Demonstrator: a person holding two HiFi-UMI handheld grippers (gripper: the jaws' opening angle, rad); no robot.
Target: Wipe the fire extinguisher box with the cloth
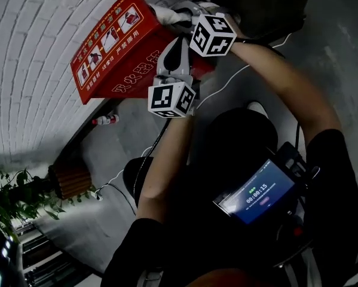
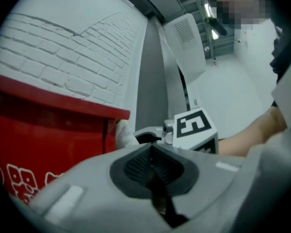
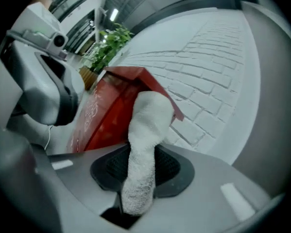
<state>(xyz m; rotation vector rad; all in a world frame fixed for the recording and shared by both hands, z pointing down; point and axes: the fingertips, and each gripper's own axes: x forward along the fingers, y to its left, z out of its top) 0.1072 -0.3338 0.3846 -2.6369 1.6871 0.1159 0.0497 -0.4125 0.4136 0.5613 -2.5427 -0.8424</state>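
Your right hand-held gripper [image 3: 140,171] squeezes the white cloth [image 3: 147,125] against the top corner of the red fire extinguisher box [image 3: 109,115]. Your left hand-held gripper [image 2: 152,169] is closed and empty. I think most of the box still needs wiping.

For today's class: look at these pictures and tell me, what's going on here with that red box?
A person holds a gripper in each hand at a red fire extinguisher box that stands against a white brick wall. The right gripper is clamped on a white cloth, whose free end lies at the box's top corner. The left gripper is shut on nothing and sits close to the box's front. Whether it touches the box cannot be told.
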